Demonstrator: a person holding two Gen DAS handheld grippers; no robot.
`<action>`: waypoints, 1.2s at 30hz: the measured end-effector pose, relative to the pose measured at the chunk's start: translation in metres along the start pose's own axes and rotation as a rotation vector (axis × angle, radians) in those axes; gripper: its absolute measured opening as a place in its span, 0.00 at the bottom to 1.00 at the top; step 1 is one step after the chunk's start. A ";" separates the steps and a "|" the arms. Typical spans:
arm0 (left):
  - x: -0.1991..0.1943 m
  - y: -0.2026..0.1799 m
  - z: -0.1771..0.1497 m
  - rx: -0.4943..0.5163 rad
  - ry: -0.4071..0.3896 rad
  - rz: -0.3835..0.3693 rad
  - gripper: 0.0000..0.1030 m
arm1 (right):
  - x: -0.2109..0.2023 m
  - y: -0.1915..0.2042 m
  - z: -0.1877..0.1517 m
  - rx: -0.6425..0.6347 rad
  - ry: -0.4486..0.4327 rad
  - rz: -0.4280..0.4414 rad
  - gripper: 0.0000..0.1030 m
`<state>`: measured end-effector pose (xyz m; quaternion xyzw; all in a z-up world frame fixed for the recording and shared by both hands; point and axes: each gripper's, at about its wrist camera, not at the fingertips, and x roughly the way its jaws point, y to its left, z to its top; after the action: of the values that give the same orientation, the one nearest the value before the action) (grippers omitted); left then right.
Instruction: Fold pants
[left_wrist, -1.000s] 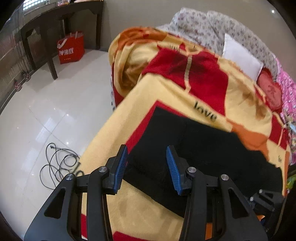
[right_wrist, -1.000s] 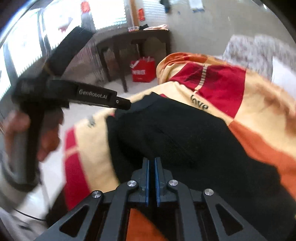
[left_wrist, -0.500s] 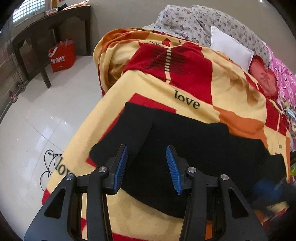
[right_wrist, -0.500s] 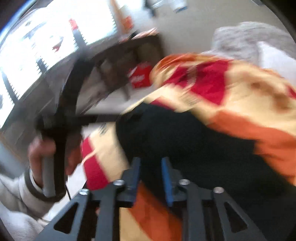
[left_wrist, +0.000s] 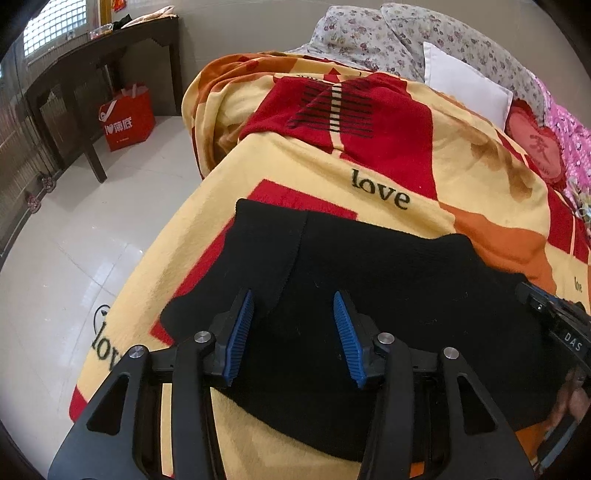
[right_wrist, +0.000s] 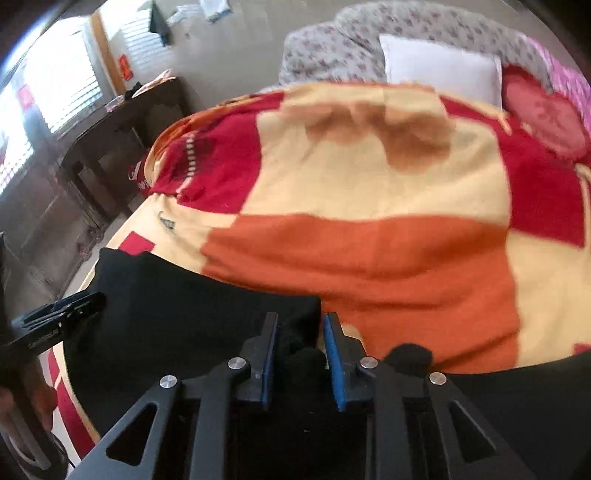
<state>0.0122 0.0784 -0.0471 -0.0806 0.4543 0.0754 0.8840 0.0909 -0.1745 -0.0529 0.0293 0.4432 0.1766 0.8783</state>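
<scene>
Pants (left_wrist: 388, 280), black, lie flat on the blanket (left_wrist: 303, 170) near the bed's front edge, a folded layer with a seam line on the left part; left gripper (left_wrist: 293, 332) hangs over this fabric, jaws apart and opening, blue pads (left_wrist: 239, 332) clear of the cloth as far as the left wrist view shows; nothing pinched between them. Right gripper (right_wrist: 299, 354) sits at the pants' right corner (right_wrist: 299, 314); jaws closing, a bunch of black fabric between the blue pads; whether the pads already press on it cannot be told, view blurred. In the right wrist view the other gripper enters at the left edge over the pants, held in a hand (right_wrist: 26, 402). Beyond the pants: blanket in yellow, red and orange blocks, word "love" printed; further back a white pillow (left_wrist: 465, 85), a red cushion (left_wrist: 535, 147), floral bedding (left_wrist: 369, 37). Left of the bed: pale tiled floor (left_wrist: 74, 240), dark wooden table (left_wrist: 103, 55), red bag (left_wrist: 127, 114) under it.
</scene>
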 end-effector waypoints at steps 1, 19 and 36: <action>0.000 0.000 0.000 0.001 -0.002 0.002 0.45 | 0.000 0.001 0.001 -0.003 -0.001 -0.004 0.23; -0.048 -0.046 -0.010 0.049 -0.037 -0.106 0.45 | -0.071 -0.007 -0.065 -0.021 0.001 0.019 0.33; -0.025 -0.134 -0.024 0.216 0.038 -0.197 0.50 | -0.166 -0.169 -0.147 0.520 -0.140 -0.108 0.44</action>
<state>0.0061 -0.0587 -0.0306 -0.0306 0.4661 -0.0625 0.8820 -0.0677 -0.4042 -0.0495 0.2422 0.4129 0.0075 0.8779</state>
